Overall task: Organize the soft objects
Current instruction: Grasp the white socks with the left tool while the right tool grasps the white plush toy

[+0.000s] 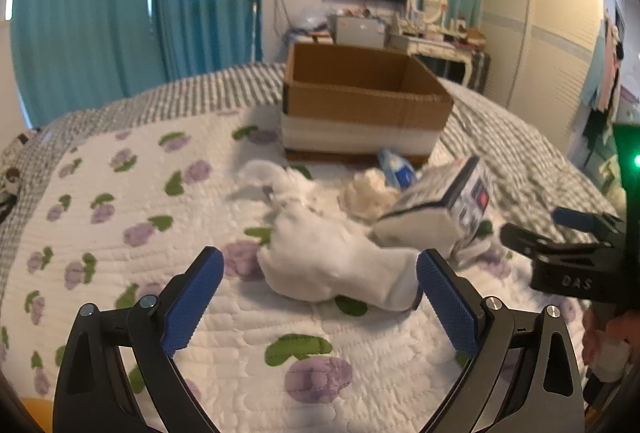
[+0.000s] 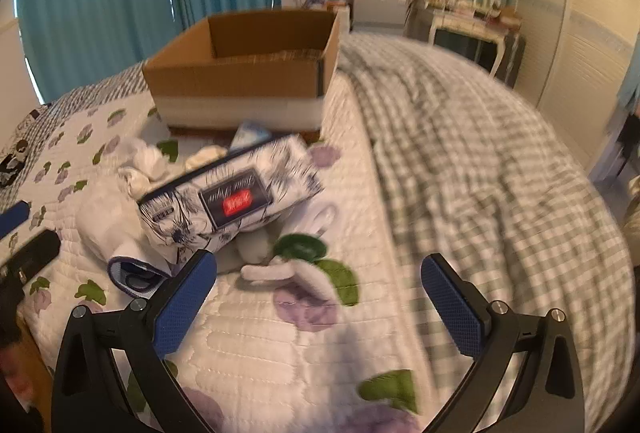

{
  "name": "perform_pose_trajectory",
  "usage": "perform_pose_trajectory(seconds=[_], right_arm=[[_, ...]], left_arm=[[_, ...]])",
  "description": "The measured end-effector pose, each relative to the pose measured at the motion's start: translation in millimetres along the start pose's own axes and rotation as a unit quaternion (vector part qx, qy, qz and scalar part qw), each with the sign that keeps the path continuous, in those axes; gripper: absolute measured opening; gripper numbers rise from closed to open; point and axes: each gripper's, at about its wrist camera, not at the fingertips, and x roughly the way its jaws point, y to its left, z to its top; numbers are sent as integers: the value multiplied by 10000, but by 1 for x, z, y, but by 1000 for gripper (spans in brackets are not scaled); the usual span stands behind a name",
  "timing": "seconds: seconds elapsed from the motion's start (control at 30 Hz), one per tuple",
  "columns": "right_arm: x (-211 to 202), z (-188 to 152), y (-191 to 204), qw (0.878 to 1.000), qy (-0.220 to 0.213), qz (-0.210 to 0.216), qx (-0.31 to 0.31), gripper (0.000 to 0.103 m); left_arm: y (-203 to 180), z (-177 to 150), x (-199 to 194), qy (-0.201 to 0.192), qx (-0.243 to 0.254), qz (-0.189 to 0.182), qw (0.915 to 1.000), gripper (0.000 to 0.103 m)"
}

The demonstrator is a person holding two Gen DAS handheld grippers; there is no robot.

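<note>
White sock point(image 1: 336, 265) lay on the quilted bed point(image 1: 120, 193), its long axis slanting from far left to near right, between the wide-open, empty left fingers point(image 1: 200, 297); right fingers point(image 2: 188, 305) also gaped empty beside the pouch point(image 2: 232, 197)

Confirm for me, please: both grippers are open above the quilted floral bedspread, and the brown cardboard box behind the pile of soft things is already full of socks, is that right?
Not quite. The right wrist view looks into the brown cardboard box, and the part of its inside that shows holds no socks. The rest holds: the left gripper and right gripper are both open above the quilted floral bedspread.
</note>
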Motion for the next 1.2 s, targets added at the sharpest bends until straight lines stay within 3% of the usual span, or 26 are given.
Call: perform_pose_trajectory(seconds=[0.23,0.4,0.5,0.6,0.77,1.03,1.17,1.2], right_arm=[[38,-1,4,9990,420,96,90,97],[55,-4,-2,9961,748,330,329,75],[54,-4,1,9946,806,566,328,56],[49,-3,4,9951,762,572,262,44],[43,-5,4,9950,733,614,272,39],[35,-10,0,9952,662,661,280,35],[30,-12,-1,9949,669,690,292,30],[28,-12,-1,9951,655,688,287,28]], left_arm=[[2,-10,31,299,29,-198,9994,99],[5,-13,48,500,-43,-235,9985,99],[9,-13,54,587,-142,-302,9977,99],[10,-12,53,580,-182,-315,9977,99],[9,-6,52,480,-197,-281,9983,99],[8,-3,86,962,-185,-478,9940,97],[13,-5,89,961,-295,-655,9928,81],[14,-5,87,907,-296,-615,9935,73]])
